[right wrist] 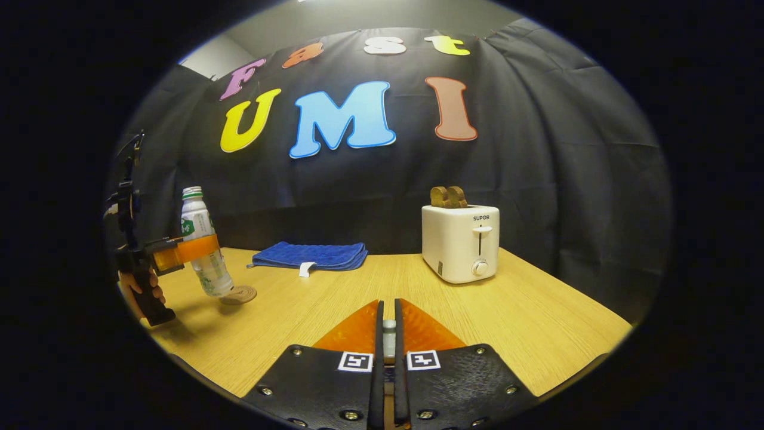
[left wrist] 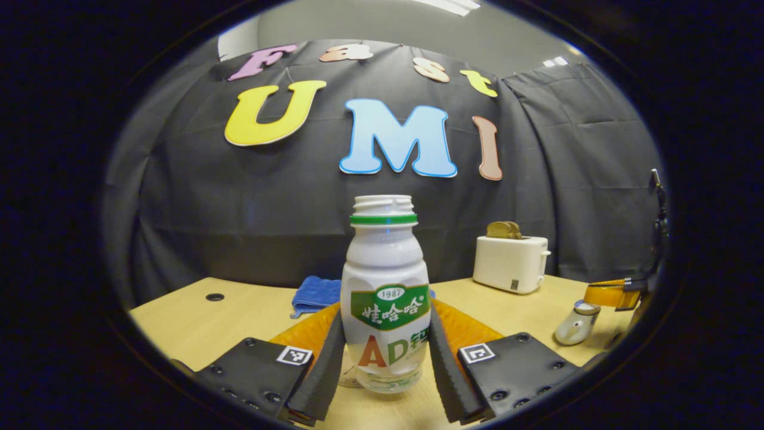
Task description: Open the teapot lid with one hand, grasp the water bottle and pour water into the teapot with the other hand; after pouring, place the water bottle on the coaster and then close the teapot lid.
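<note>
- Wooden table [right wrist: 310, 310]: left gripper [left wrist: 385, 364] has both fingers pressed on the water bottle [left wrist: 385, 298], held just above the coaster [right wrist: 237, 294].
- Blue cloth [right wrist: 310, 255] lies behind.
- White toaster [right wrist: 459, 242] farther right.
- Right gripper [right wrist: 388, 340] fingers nearly closed, pinching the teapot lid's knob [right wrist: 388, 337].

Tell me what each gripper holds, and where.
Left gripper: white plastic water bottle with green collar, gripped at its labelled middle. Right gripper: white teapot lid, by its knob.
</note>
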